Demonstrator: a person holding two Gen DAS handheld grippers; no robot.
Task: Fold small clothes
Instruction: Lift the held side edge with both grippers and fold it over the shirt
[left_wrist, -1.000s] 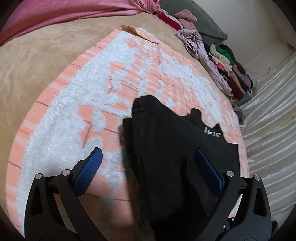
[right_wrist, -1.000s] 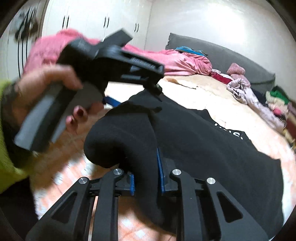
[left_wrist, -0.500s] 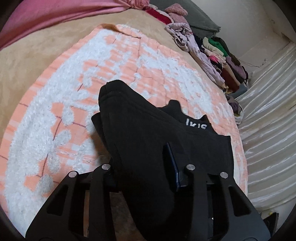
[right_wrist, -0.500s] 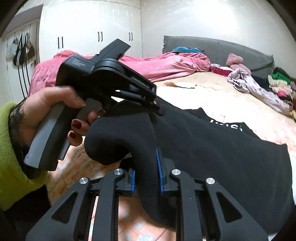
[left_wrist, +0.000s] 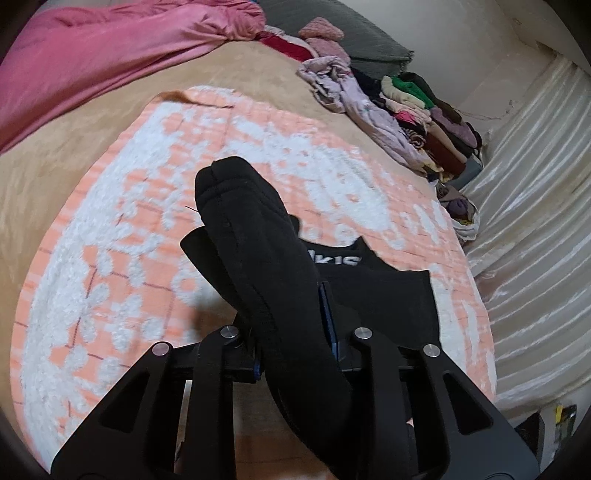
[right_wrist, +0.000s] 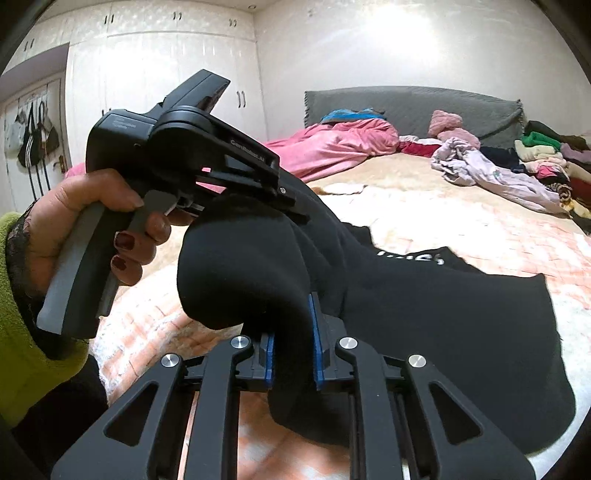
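A black garment with white lettering is lifted at one end off the orange-and-white blanket; its far part still lies on the blanket. My left gripper is closing, and its blue pads press a thick fold of the cloth. In the right wrist view the black garment drapes to the right. My right gripper is closing tighter on a rolled edge of it. The left gripper, held by a person's hand, grips the same edge just above and behind.
A pile of mixed clothes lines the bed's far right side, with a pink duvet at the far left. Shiny cream sheeting drops off the right edge. A grey headboard and white wardrobes stand behind.
The left gripper went from wide open over the garment to shut on its fold. Both grippers have risen, lifting the near end of the garment off the blanket.
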